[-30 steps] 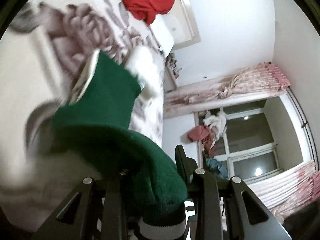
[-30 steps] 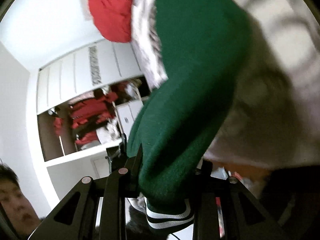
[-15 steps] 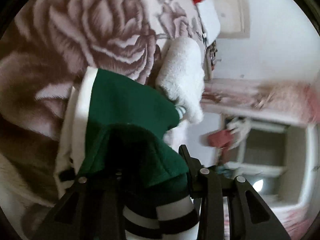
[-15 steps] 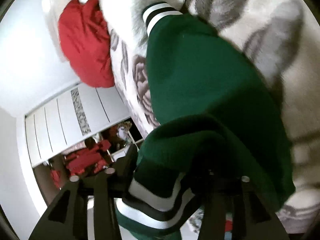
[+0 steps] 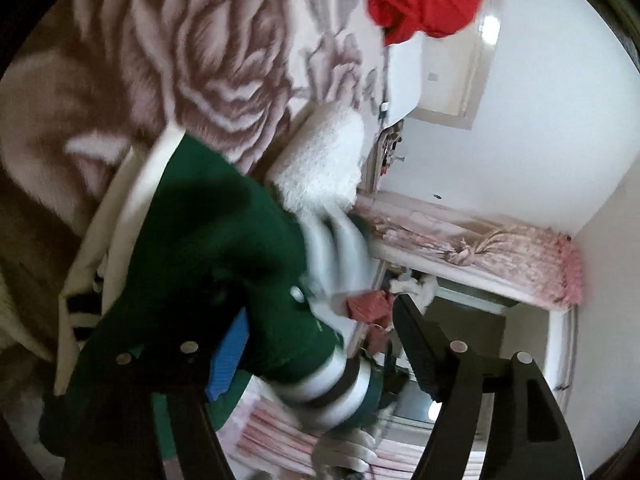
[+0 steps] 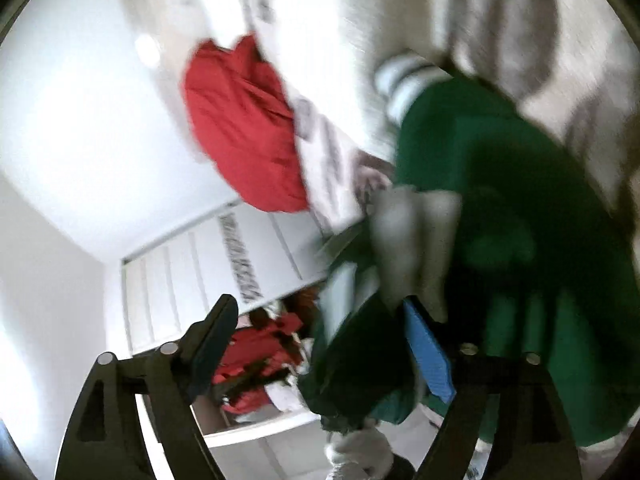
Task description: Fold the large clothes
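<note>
Both claws are opening, my left claw (image 5: pixel 320 344) and right claw (image 6: pixel 320 344), to let the green jacket (image 5: pixel 208 248) go. It still hangs between them but lies on the rose blanket (image 5: pixel 180 60) on the bed, so the fold can rest there.

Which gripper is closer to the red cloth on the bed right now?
Right, probably. From the right gripper the red cloth looms large, ahead-left; from the left gripper it sits far across the rose blanket. Both jaws are opening, green jacket between them.
</note>
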Available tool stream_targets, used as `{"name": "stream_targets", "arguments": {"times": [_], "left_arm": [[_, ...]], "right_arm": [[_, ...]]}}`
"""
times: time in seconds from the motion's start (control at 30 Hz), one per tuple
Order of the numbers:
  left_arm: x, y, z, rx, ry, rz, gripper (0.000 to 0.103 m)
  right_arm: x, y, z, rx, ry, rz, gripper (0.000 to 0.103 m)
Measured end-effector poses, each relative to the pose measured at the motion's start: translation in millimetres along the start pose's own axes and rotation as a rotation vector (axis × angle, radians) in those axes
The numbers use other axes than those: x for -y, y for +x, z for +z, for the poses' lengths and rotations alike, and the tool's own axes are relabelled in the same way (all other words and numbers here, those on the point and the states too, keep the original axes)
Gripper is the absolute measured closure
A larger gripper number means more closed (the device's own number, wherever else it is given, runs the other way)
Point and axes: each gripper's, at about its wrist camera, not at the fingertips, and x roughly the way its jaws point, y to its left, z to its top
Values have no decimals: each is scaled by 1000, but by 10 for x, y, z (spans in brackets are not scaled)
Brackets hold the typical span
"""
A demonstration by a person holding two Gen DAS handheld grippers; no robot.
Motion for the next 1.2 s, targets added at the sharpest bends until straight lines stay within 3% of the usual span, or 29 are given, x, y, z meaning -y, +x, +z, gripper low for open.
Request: {"name": "stream_targets", "arguments": {"times": [0.03, 0.07, 0.1, 0.17, 0.27, 0.3, 0.4, 0.47, 0.53, 0.57, 0.73, 0.8, 0.87, 0.93, 1.0, 1.1, 1.2], "left_arm": [[37, -21, -21, 13, 21, -22, 29], [63, -39, -44, 25, 39, -47, 13], [106, -79, -93, 44, 76, -48, 1], [162, -164, -181, 87, 153, 11, 0], [182, -328, -389, 179, 292, 228, 0], [155, -421, -507, 245, 338, 339, 0], [7, -643, -835, 412, 417, 579, 0], [-182, -744, -1076, 499, 436, 752, 0], [-441, -770, -1295, 538, 447, 872, 0], [-595, -773, -1388, 548, 439, 914, 0], [-1575, -728, -1694, 510, 252, 998, 0], [-1667, -679, -1747, 548, 294, 1019, 0], [-1646, -570, -1752, 552, 356, 1087, 0], [-1660, -456, -1703, 550, 379, 1169, 0], [-1645, -432, -1677, 576, 384, 1196, 0], [-1647, -446, -1628, 625, 385, 1194, 0], [-1624, -488, -1553, 563, 373, 1189, 0]], "right_arm": [[-74, -46, -5, 7, -35, -40, 18], [-141, -81, -13, 15, -78, -98, 18], [-228, -107, -30, 13, -159, -211, 18], [-287, -111, -73, -12, -277, -380, 18], [-182, -22, -152, -93, -477, -665, 14], [-125, 2, -155, -124, -509, -703, 14], [149, 241, -17, -230, -589, -809, 13], [297, 337, 116, -267, -602, -811, 12], [464, 498, 310, -305, -598, -781, 9], [535, 568, 389, -317, -595, -777, 2], [816, 934, 649, -417, -601, -718, 0], [820, 971, 713, -423, -570, -708, 0], [813, 967, 729, -414, -575, -685, 0], [779, 892, 642, -393, -609, -669, 21], [778, 729, 596, -348, -548, -632, 54], [841, 243, 487, -203, -299, -501, 60], [974, -230, 227, -84, -96, -362, 61]]}}
